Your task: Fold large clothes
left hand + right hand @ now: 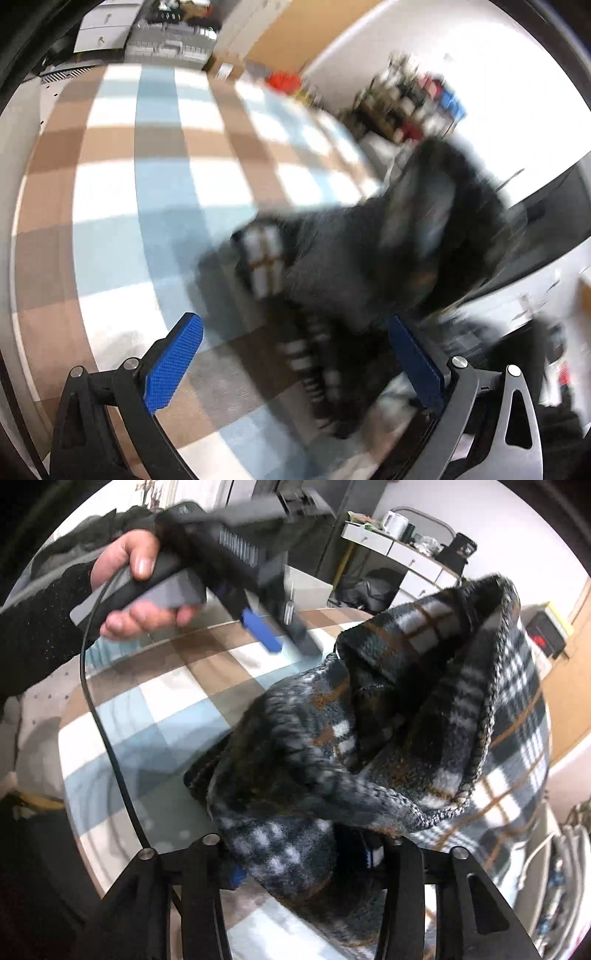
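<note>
Here, a broad flat surface covered in a checked cloth of white, pale blue and brown squares (155, 192) is seen in both views. Over that cloth, toward its right side in the left wrist view, a dark fleece garment in a black, grey, white and orange plaid (388, 738) is held up in a bunched heap, its lower folds hanging down to the cloth; it is heavily blurred in the left wrist view (369, 266). The right gripper (303, 860) is clenched on the garment, whose folds bury the blue-padded fingers almost wholly. The left gripper (295, 354) is spread wide, its blue textured pads (173, 365) well apart; the garment's striped edge is seen between them, but whether it is touched cannot be told. In the right wrist view the same left gripper (277, 635) is seen above the far part of the cloth, gripped by a bare hand (136, 587) in a dark sleeve, with a black cable (107, 738) trailing down from it. Beyond the cloth, white drawer units (406, 557) with a white mug-like vessel (395, 520) on top are set against a pale wall. A cluttered shelf (406, 107) is visible beyond the cloth in the left wrist view, too blurred for detail.
</note>
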A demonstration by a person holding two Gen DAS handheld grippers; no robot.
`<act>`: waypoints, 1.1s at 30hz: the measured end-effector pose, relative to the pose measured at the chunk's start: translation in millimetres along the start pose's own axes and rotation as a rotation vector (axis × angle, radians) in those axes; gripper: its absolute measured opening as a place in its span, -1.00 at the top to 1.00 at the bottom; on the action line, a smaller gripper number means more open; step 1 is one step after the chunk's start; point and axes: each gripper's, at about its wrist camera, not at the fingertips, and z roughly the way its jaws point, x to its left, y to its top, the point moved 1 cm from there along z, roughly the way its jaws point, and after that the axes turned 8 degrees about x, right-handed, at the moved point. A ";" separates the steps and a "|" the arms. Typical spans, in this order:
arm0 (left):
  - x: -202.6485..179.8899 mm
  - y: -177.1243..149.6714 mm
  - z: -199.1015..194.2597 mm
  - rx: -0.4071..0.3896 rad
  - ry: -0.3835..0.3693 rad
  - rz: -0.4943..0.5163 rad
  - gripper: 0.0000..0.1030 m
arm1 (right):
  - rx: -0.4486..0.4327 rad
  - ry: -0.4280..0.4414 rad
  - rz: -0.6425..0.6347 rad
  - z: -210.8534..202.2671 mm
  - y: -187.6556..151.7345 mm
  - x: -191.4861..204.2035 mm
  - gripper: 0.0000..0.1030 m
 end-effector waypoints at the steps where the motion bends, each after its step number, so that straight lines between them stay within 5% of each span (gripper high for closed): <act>1: -6.5 3.7 -12.8 -0.027 -0.039 0.011 -0.89 | -0.002 0.018 0.006 0.5 -0.3 -1.9 -0.03; 7: -98.9 29.9 -47.9 -0.090 -0.083 0.204 -0.90 | -0.025 0.069 0.014 9.6 1.1 -0.3 -0.28; 14: -192.7 69.6 -37.8 -0.048 -0.160 0.397 -0.90 | -0.070 0.199 0.153 -1.4 -3.4 0.8 -0.34; 16: -184.2 68.3 -13.4 0.045 -0.187 0.383 -0.90 | -0.102 0.267 0.212 -3.8 -5.3 -6.5 -0.36; 21: -130.1 78.4 43.6 0.240 -0.209 0.167 -0.89 | -0.195 0.482 0.368 -7.7 -17.3 -27.6 -0.49; 27: -84.0 74.0 41.3 0.252 -0.156 0.043 -0.89 | -0.304 0.712 0.469 -10.0 -39.7 -43.0 -0.65; 33: -87.3 62.5 41.7 0.244 -0.039 0.142 -0.89 | -0.376 0.952 0.533 -22.7 -55.4 -62.6 -0.83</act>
